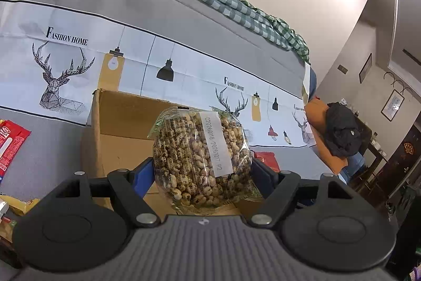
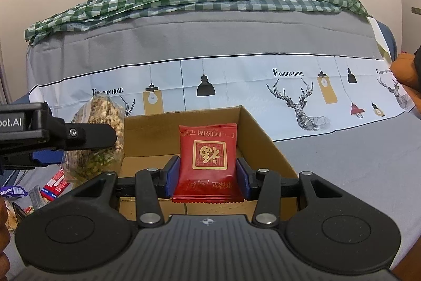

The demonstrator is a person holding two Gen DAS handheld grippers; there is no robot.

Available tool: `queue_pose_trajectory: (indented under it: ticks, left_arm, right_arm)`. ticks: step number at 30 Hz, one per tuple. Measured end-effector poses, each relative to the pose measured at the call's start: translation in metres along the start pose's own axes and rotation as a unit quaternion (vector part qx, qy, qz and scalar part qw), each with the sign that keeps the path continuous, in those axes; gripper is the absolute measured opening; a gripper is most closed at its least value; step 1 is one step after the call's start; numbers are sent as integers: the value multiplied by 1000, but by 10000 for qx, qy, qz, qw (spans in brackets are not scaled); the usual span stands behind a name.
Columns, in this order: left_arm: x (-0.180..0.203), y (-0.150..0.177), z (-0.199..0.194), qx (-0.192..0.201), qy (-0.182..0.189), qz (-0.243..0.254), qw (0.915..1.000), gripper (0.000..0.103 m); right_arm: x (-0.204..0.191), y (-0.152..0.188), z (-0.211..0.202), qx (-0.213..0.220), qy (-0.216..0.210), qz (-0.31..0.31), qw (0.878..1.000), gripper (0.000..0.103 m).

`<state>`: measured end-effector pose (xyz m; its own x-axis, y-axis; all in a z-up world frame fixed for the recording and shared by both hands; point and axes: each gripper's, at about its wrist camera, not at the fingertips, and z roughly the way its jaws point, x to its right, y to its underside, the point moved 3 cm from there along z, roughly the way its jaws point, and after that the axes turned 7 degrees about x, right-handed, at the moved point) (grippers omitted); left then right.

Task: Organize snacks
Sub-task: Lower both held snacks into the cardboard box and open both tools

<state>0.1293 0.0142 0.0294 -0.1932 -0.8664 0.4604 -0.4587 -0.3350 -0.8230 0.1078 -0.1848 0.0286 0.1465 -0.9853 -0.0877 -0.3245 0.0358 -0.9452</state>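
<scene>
Your right gripper (image 2: 206,177) is clamped on a red snack packet (image 2: 208,162), its blue pads (image 2: 171,175) pressing the packet's two side edges so that it stands upright with its long axis running up the frame, printed face toward the lens and upside down. Directly behind and below it, in the centre of the right wrist view, lies the open cardboard box (image 2: 263,138); the packet hangs over the box's near part, with the bare floor of the box showing past its left edge and the far wall rising behind its top. That is the relation your next move turns on: the box is straight ahead of and beneath this gripper, so I judge that a short drop and a release would land the packet inside. Your left gripper (image 1: 202,170) grips a clear bag of peanuts (image 1: 201,157), jaws spread wide around its bulging sides, the bag upright with its white date label facing the camera. In the left wrist view the same box (image 1: 118,128) sits behind the bag and to the left of centre; in the right wrist view that gripper (image 2: 86,138) comes in from the left edge, with the bag (image 2: 105,128) just outside the box's left wall. So your right hand looks the better placed over the opening. More loose snack packs (image 2: 52,186) lie on the grey cloth at lower left.
</scene>
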Motion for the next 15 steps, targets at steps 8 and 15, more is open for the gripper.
queue_pose_trajectory:
  ticks: [8,15]
  left_arm:
    - [2,-1,-1,9,31,22,10000,82]
    - [2,-1,-2,17,49,15,10000,82]
  right_arm:
    - [-3,2,-2,25,-56,-97,9999,47]
    - [-4,1,-3,61,-63,-129,9999,47]
